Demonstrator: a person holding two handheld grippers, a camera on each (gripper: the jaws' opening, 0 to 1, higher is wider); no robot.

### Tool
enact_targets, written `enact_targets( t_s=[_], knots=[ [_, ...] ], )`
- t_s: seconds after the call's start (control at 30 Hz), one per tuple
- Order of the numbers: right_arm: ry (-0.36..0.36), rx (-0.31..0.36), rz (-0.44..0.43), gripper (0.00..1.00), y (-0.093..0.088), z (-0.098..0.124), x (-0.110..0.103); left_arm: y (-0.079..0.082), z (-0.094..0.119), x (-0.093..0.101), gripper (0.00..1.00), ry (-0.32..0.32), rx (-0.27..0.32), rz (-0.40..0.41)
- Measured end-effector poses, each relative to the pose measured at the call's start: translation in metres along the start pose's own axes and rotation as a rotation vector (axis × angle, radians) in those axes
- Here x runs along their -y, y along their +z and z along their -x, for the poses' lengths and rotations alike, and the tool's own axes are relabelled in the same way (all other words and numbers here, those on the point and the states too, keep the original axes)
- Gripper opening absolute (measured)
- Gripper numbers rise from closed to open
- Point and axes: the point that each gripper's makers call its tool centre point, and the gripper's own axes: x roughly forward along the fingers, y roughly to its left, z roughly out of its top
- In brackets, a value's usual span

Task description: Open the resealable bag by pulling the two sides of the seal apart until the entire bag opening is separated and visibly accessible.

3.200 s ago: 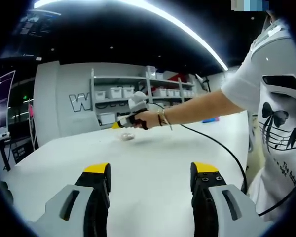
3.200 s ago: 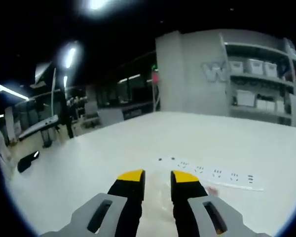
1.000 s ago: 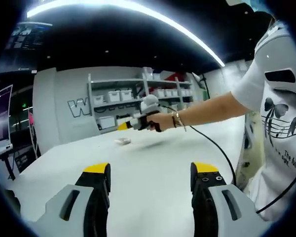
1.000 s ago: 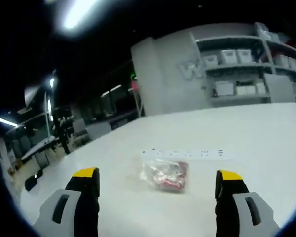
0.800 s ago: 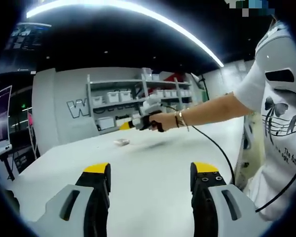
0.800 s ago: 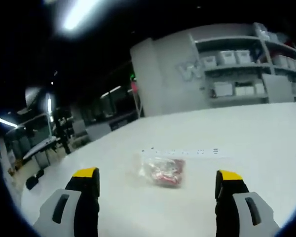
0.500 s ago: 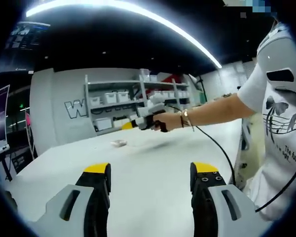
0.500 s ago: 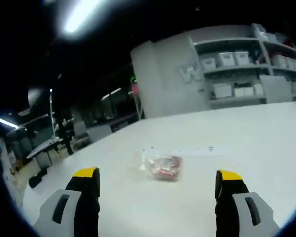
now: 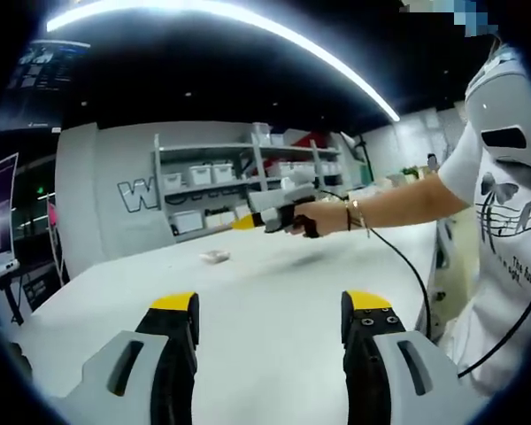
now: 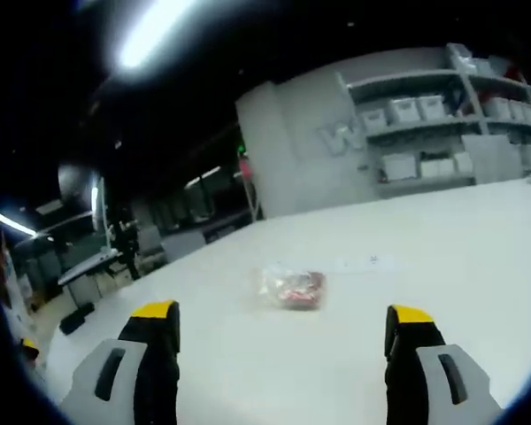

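Compared with a moment ago, the right gripper (image 9: 245, 222), seen in the left gripper view, has moved toward 3 o'clock and now sits a little right of the middle, held in the person's hand (image 9: 308, 218), with the arm (image 9: 398, 199) reaching in from 3 o'clock and a black cable (image 9: 411, 274) hanging down from it. Its yellow tip points toward 9 o'clock. The bag (image 9: 215, 257) lies on the white table (image 9: 265, 301) at about 11 o'clock from the centre, small and far, below and to the left of that tip and apart from it. The left gripper (image 9: 268, 316) rises from 6 o'clock with its two jaws spread wide and nothing between them. Shelves with white boxes (image 9: 214, 173) stand behind the table. In the right gripper view, the bag (image 10: 291, 289), clear with red things inside, has become smaller and lies near the centre of the table (image 10: 425, 266), flat; whether its seal is parted I cannot tell. A faint white strip (image 10: 365, 262) lies just behind it toward 2 o'clock. The right gripper (image 10: 281, 328) has its jaws wide apart at 7 and 5 o'clock, holding nothing, well short of the bag.
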Motion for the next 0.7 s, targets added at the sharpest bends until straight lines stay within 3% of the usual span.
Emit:
enact_targets(
  t_s=[0.23, 0.43, 0.7],
  knots=[
    [0.029, 0.029, 0.008, 0.97, 0.0, 0.026, -0.014, -0.002, -0.003, 0.003, 0.64, -0.005, -0.008, 0.0],
    [0.067, 0.044, 0.024, 0.98, 0.001, 0.035, -0.028, -0.005, -0.006, 0.004, 0.64, -0.01, -0.012, 0.01],
    [0.068, 0.06, 0.027, 0.97, 0.002, 0.055, -0.032, -0.002, -0.001, -0.001, 0.64, -0.002, -0.003, 0.015]
  ],
)
